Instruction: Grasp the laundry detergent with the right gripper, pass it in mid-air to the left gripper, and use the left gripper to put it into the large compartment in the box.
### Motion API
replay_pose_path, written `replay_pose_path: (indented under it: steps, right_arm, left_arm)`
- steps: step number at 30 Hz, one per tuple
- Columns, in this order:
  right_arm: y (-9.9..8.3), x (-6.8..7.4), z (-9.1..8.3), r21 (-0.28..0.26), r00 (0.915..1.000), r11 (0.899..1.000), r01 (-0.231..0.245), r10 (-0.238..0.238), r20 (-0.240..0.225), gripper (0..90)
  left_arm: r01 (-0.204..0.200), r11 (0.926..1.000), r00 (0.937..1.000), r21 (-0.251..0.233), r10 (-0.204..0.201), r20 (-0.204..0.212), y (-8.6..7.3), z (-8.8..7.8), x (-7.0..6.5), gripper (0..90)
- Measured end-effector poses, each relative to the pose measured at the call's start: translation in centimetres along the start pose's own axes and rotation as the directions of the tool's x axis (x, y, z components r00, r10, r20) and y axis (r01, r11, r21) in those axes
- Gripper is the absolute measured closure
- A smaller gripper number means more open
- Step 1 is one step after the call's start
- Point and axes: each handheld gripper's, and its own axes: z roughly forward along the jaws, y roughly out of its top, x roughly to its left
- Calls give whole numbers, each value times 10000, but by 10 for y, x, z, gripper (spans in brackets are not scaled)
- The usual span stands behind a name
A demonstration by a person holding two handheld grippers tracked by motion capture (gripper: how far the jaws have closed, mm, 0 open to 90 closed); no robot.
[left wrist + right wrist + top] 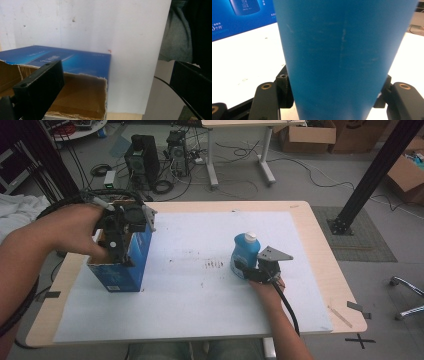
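right hand-held gripper (248, 270) is clamped on the lower body of the blue bottle (244, 254); in the right gripper view the jaws sit against both sides of the bottle (344, 55). the bottle stands upright on the white mat (200, 310), well to the right of the blue carton (122, 262). left hand-held gripper (117, 242) hangs over the open top of the carton, jaws spread, nothing between them; the left gripper view looks into the brown inside of the carton (80, 97).

risks, as judged: the grip is low on the bottle, so a quick lift could let the top swing and the smooth wall slip in the jaws. the carton's opening looks narrow and its torn rim (85, 75) could catch the bottle's base and tip the carton, unless the left side steadies it.

around: bare mat with a few brown specks (214, 264) between bottle and carton; nothing stands in that path. the left hand-held gripper itself crowds the carton mouth. beyond the desk (320, 245), cables and computer towers (142, 160) on the floor.
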Motion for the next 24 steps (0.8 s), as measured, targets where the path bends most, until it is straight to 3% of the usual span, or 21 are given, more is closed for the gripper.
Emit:
replay_pose_path:
  steps: [17,22,24]
  right_arm:
    - [0,3,0,-37,9994,9999,115,-114,329,438]
    - [1,4,-1,23,9991,9997,249,-249,343,446]
    - [2,4,-3,-39,9998,9998,175,-175,138,447]
  left_arm:
    - [-77,10000,10000,-7,77,13,6,1,1,1]
    - [-115,9999,9999,-2,115,28,7,1,0,1]
    - [-143,9999,9999,4,142,33,8,1,0,1]
